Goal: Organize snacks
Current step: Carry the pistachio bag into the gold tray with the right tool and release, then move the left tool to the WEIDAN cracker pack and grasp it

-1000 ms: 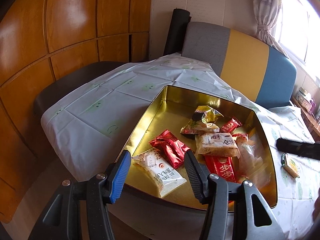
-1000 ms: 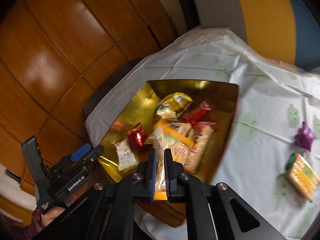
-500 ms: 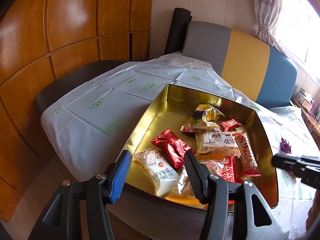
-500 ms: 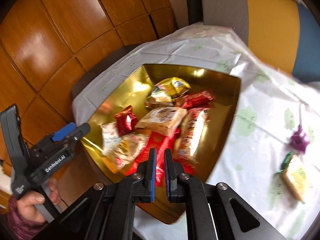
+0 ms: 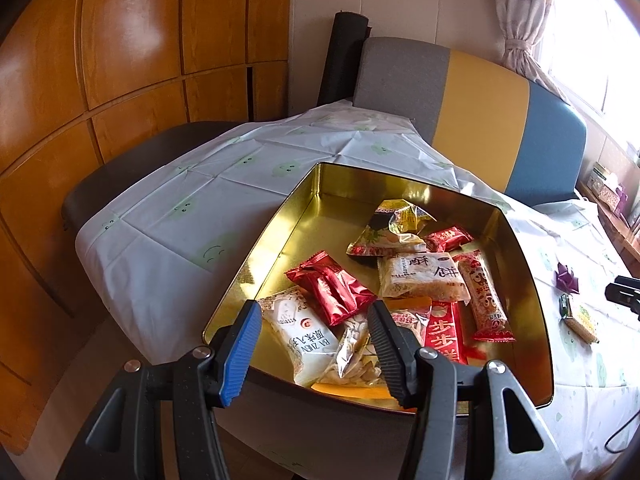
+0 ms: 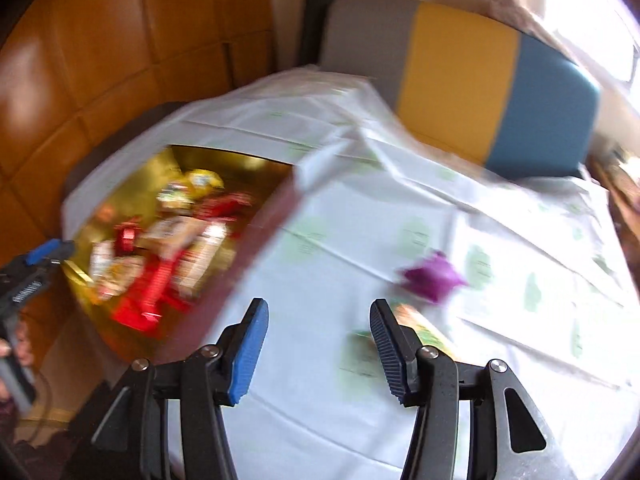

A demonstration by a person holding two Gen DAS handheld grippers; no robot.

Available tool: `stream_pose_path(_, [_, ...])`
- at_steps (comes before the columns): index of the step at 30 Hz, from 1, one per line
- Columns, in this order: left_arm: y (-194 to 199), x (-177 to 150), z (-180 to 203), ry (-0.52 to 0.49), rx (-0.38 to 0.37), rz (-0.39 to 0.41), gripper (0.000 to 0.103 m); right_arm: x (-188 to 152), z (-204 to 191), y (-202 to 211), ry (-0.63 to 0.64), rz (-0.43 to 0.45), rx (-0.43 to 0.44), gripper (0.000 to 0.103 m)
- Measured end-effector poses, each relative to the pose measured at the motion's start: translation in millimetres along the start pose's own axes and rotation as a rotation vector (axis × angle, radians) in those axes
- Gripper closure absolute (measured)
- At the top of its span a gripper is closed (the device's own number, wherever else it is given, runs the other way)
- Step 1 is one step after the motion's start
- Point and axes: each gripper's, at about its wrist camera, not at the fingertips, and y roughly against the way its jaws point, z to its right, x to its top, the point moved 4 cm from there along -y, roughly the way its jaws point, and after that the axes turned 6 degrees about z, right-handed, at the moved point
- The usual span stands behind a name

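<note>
1. At the near edge of the gold tin (image 5: 280, 240), the left gripper (image 5: 314, 346) hovers with its jaws spread wide and nothing between them.
2. Just beyond its fingers lies a white packet (image 5: 298, 334) with its long axis running from the tin's near left wall toward the near rim, beside a clear bag of nuts (image 5: 352, 354).
3. A crinkled red wrapper (image 5: 332, 290) sits diagonally behind them; a beige pastry packet (image 5: 424, 276) lies crosswise, and a long red-and-white strip (image 5: 482, 296) points away toward the tin's far wall.
4. A yellow bag (image 5: 400, 224) is crumpled at the far end.
5. Over the white tablecloth (image 6: 320, 380), right of the tin, the right gripper (image 6: 316, 350) is also wide open and empty.
6. A green-ended cracker pack (image 6: 424, 330) lies partly behind its right finger, angled away to the right; the view is blurred.
7. A purple wrapper (image 6: 432, 276) lies just beyond it.
</note>
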Motion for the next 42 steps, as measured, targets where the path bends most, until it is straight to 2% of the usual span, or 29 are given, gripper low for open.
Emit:
stream_pose_path(5, [1,0,5,-0.018,-0.005,-0.003,0.047,-11,58,-1,-0.052,-0.037,-0.127,0.032])
stream_pose_path(7, [2,0,9,-0.029,-0.008,0.0,0.047,-16,82,-1,-0.077,-0.049,-0.17,0.023])
stream_pose_path(12, [4,-1,19,-0.052,-0.021,0.001,0.047,-37,145,-2,-0.146,-0.065,-0.303,0.022])
stream_pose_path(15, [7,0,25,-0.065,-0.037,0.003,0.047,-60,188,-2,-0.304,-0.074,-0.363,0.022])
stream_pose_path(17, [8,0,30,-0.07,-0.057,0.004,0.047,-72,212,-3,-0.409,-0.138,-0.415,0.022])
stream_pose_path(18, [9,0,32,-0.072,-0.066,0.004,0.047,-75,222,1,-0.462,-0.127,-0.427,0.022])
stream_pose_path(21, [10,1,43,-0.092,-0.094,-0.006,0.047,-83,243,10,-0.589,-0.126,-0.426,0.021])
stream_pose_path(24, [13,6,59,-0.095,-0.126,-0.02,0.047,-84,248,16,-0.644,-0.104,-0.432,0.019])
stream_pose_path(27, [17,13,81,-0.091,-0.197,-0.048,0.047,-83,247,19,-0.66,-0.099,-0.433,0.017])
stream_pose_path(32, [32,17,142,-0.207,-0.354,-0.058,0.047,-79,241,20,-0.647,-0.078,-0.405,0.017])
stream_pose_path(35, [37,11,186,-0.282,-0.462,-0.102,0.047,-77,237,20,-0.638,-0.072,-0.39,0.016])
stream_pose_path(37, [34,2,214,-0.31,-0.527,-0.176,0.047,-76,235,21,-0.634,-0.064,-0.382,0.016])
stream_pose_path(38, [29,-5,230,-0.299,-0.581,-0.248,0.047,-75,235,22,-0.634,-0.061,-0.378,0.016])
stream_pose_path(40, [22,-15,253,-0.266,-0.649,-0.345,0.047,-74,235,23,-0.637,-0.052,-0.371,0.015])
stream_pose_path(42, [15,-22,273,-0.283,-0.651,-0.379,0.047,-74,234,22,-0.646,-0.048,-0.346,0.013])
